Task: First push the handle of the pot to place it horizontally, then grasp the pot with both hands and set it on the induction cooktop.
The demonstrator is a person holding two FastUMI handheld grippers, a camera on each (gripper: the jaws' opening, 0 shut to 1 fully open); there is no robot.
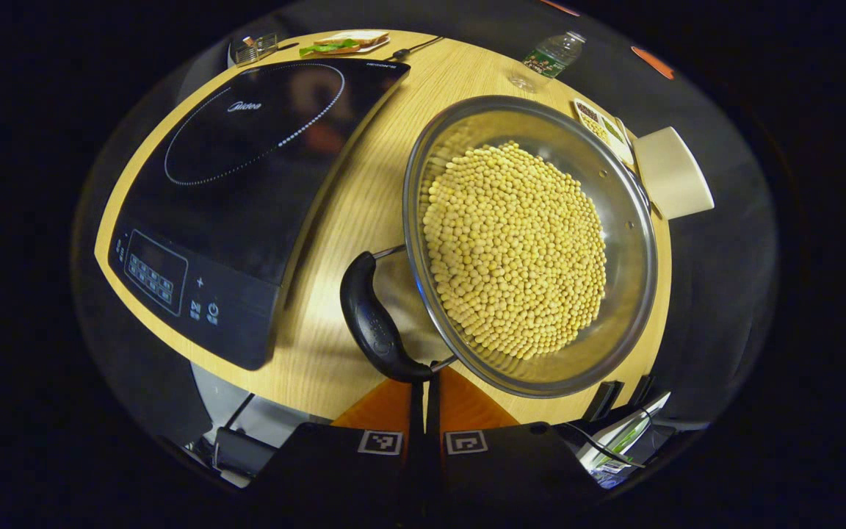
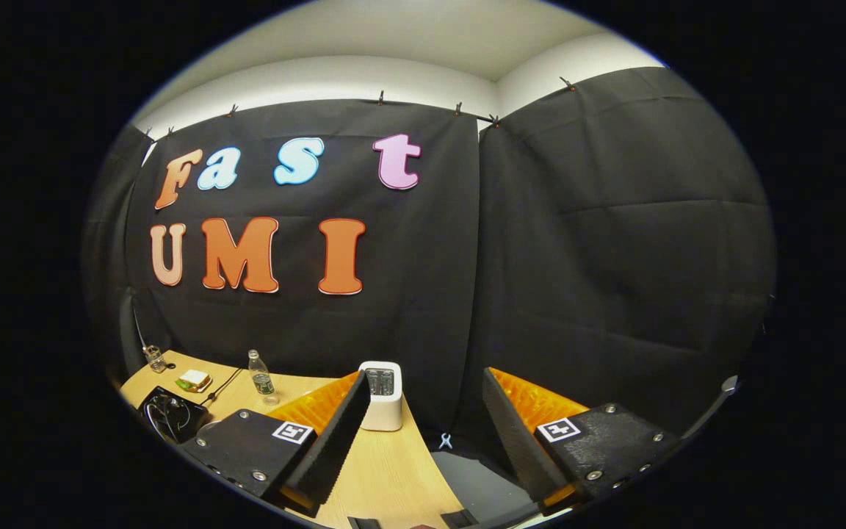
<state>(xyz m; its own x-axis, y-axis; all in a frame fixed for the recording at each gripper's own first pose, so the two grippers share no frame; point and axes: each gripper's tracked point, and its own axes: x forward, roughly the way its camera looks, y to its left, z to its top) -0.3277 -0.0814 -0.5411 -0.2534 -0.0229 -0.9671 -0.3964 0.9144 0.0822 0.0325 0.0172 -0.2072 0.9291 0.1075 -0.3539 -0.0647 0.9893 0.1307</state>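
Left gripper (image 1: 424, 382): fingers together, tips meeting just below the lower end of the pot handle; touching it or not, cannot tell; one square coded marker on each finger base.
Pot handle (image 1: 375, 319): one, black, curved; long axis running from upper left to lower right in the left gripper view, tilted rather than level; two metal rods joining it to the pot wall.
Pot (image 1: 632, 220): one, round, stainless steel, standing on the table to the right of the cooktop, apart from it.
Contents: yellow soybeans (image 1: 515, 250), heaped across the pot bottom, too many to count.
Induction cooktop (image 1: 247, 191): one, black glass, a dotted ring marking the cooking zone; cursive brand mark inside the ring reading like "Midea"; small print at the far corner too small to read; button panel and plus sign on the near edge.
Table (image 1: 349, 213): light wood grain, curved edge.
Far things, left gripper view: one sandwich (image 1: 342, 42) on a plate; one plastic water bottle (image 1: 554, 55), label unreadable; one white toaster (image 1: 671, 173) beyond the pot's right rim.
Right gripper (image 2: 423, 433): fingers well apart, nothing between them, raised above the table and facing the booth wall; one coded marker on each finger base.
Right gripper view, table: toaster, bottle and sandwich, one each; cooktop corner at the left edge.
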